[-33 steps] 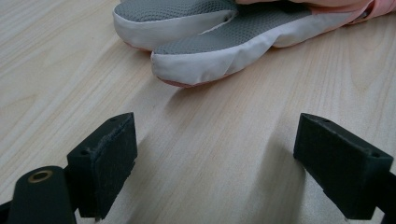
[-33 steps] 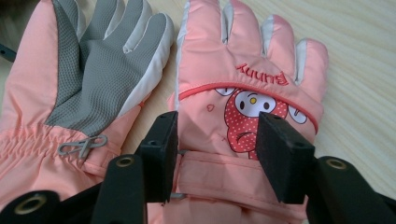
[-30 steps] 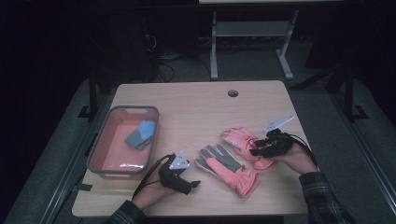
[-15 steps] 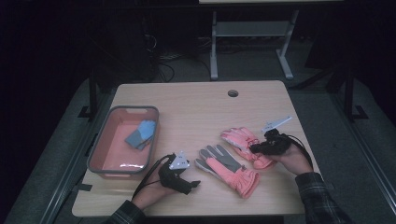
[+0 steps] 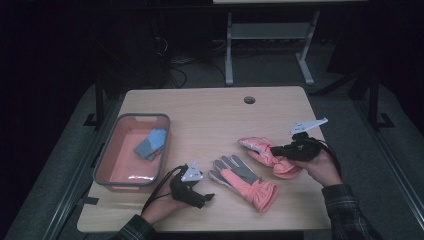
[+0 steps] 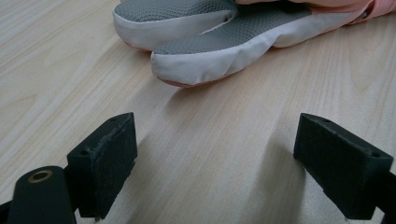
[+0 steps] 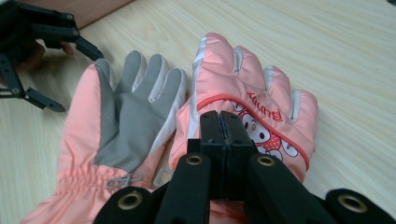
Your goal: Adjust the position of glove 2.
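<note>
Two pink winter gloves lie on the wooden table. One glove [image 5: 245, 182] [image 7: 121, 126] rests palm up, showing its grey palm. The other glove [image 5: 262, 147] [image 7: 252, 88] lies back up with a cartoon print. My right gripper [image 5: 276, 150] [image 7: 219, 126] is shut, pinching the fabric on the back of the printed glove near its cuff. My left gripper [image 5: 207, 197] [image 6: 215, 172] rests open on the table with nothing between its jaws. The grey glove's fingertips [image 6: 210, 51] lie just ahead of it.
A pink bin [image 5: 107, 155] with a grey rim stands at the table's left, holding a folded blue-grey cloth item [image 5: 150, 142]. A cable hole [image 5: 249, 100] sits near the table's far edge. The left hand and its gripper [image 7: 42, 37] appear at the right gripper view's upper left.
The right hand and its gripper have risen slightly at the printed glove. The left gripper and the grey-palmed glove have not moved.
</note>
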The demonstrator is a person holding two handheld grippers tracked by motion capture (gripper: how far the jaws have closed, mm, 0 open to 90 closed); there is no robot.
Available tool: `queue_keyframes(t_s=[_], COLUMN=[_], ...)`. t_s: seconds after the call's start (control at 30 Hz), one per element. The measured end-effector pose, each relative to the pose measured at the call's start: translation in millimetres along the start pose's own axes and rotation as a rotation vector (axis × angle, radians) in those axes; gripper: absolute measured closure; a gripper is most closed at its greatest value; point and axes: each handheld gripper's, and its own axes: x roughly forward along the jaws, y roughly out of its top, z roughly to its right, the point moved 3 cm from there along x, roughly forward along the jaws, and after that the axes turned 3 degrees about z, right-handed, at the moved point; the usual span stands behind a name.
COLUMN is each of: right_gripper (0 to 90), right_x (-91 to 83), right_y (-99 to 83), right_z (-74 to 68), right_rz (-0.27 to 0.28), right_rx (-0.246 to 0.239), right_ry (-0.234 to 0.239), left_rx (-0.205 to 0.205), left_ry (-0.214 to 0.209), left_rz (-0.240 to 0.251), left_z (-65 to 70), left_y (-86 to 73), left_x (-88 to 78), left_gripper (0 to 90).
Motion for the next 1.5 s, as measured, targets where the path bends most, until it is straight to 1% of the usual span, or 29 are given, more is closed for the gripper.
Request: queue_keyframes(t_s=[0.07, 0.1, 0.2, 0.27, 0.33, 0.37, 0.4, 0.47, 0.5, 0.53, 0.6, 0.67, 0.7, 0.8, 0.87, 1.03, 1.1, 1.2, 1.37, 1.47, 1.5], right_gripper=[89.4, 89.5, 89.4, 89.4, 89.4, 89.4, 89.5, 89.5, 89.5, 89.5, 89.5, 89.5, 89.5, 89.5, 89.5, 89.5, 89.5, 89.5, 89.4, 89.4, 89.4], right_x=[-2.0, -3.4, -7.9, -9.3, -12.1, -12.1, -12.4, -11.7, -11.7, -11.3, -10.7, -10.0, -10.0, -7.0, -4.2, 4.6, 5.1, 4.9, 6.3, 9.7, 14.2], right_y=[2.0, 3.4, 8.2, 9.8, 14.1, 14.1, 16.4, 17.9, 17.9, 18.4, 20.9, 22.2, 22.2, 24.0, 24.9, 26.1, 26.4, 26.0, 24.4, 22.5, 19.8], right_z=[-2.0, -2.9, -7.6, -9.8, -17.5, -17.5, -23.9, -29.2, -29.2, -32.2, -43.2, -48.9, -48.9, -59.1, -63.7, -75.9, -76.9, -84.2, -88.2, -90.9, -92.0], right_rz=[0.015, 0.024, 0.052, 0.056, 0.066, 0.066, 0.063, 0.063, 0.063, 0.063, 0.071, 0.078, 0.078, 0.083, 0.082, 0.064, 0.063, 0.064, 0.062, 0.054, 0.041], right_rx=[-0.001, -0.002, -0.009, -0.012, -0.024, -0.024, -0.027, -0.03, -0.03, -0.035, -0.049, -0.06, -0.06, -0.073, -0.079, -0.102, -0.108, -0.115, -0.119, -0.124, -0.123], right_ry=[0.005, 0.009, 0.019, 0.021, 0.035, 0.035, 0.038, 0.038, 0.038, 0.041, 0.06, 0.072, 0.072, 0.089, 0.108, 0.131, 0.132, 0.145, 0.154, 0.162, 0.167], left_rx=[0.011, 0.004, 0.006, 0.005, 0.001, 0.001, 0.002, 0.008, 0.008, 0.003, 0.001, 0.0, 0.0, -0.009, -0.007, -0.006, -0.006, -0.006, -0.005, -0.006, -0.006], left_ry=[0.003, 0.002, 0.002, 0.002, 0.002, 0.002, 0.001, 0.003, 0.003, 0.002, 0.002, 0.002, 0.002, -0.001, -0.001, -0.002, -0.002, -0.002, -0.002, -0.002, -0.002], left_rz=[0.0, 0.0, 0.0, 0.001, 0.004, 0.004, -0.001, -0.003, -0.003, 0.003, 0.006, 0.006, 0.006, 0.006, 0.005, 0.003, 0.002, 0.0, 0.0, 0.0, 0.001], left_z=[-0.8, -0.4, -0.5, -0.4, -0.2, -0.2, -0.2, -0.7, -0.7, -0.2, -0.1, -0.1, -0.1, 0.6, 0.5, 0.4, 0.4, 0.4, 0.4, 0.4, 0.4], left_y=[0.2, 0.1, 0.1, 0.1, 0.2, 0.2, 0.2, 0.1, 0.1, 0.2, 0.2, 0.2, 0.2, 0.0, 0.0, 0.1, 0.1, 0.1, 0.1, 0.1, 0.1], left_x=[-0.2, 0.0, -0.1, 0.0, 0.2, 0.2, -0.2, -0.2, -0.2, 0.1, 0.3, 0.3, 0.3, 0.5, 0.3, 0.1, 0.1, -0.1, -0.1, -0.1, -0.1], left_gripper=[12.6, 12.6, 12.6, 12.6, 12.6, 12.6, 12.6, 12.6, 12.6, 12.6, 12.6, 12.6, 12.6, 12.6, 12.6, 12.6, 12.6, 12.6, 12.6, 12.6, 12.6])
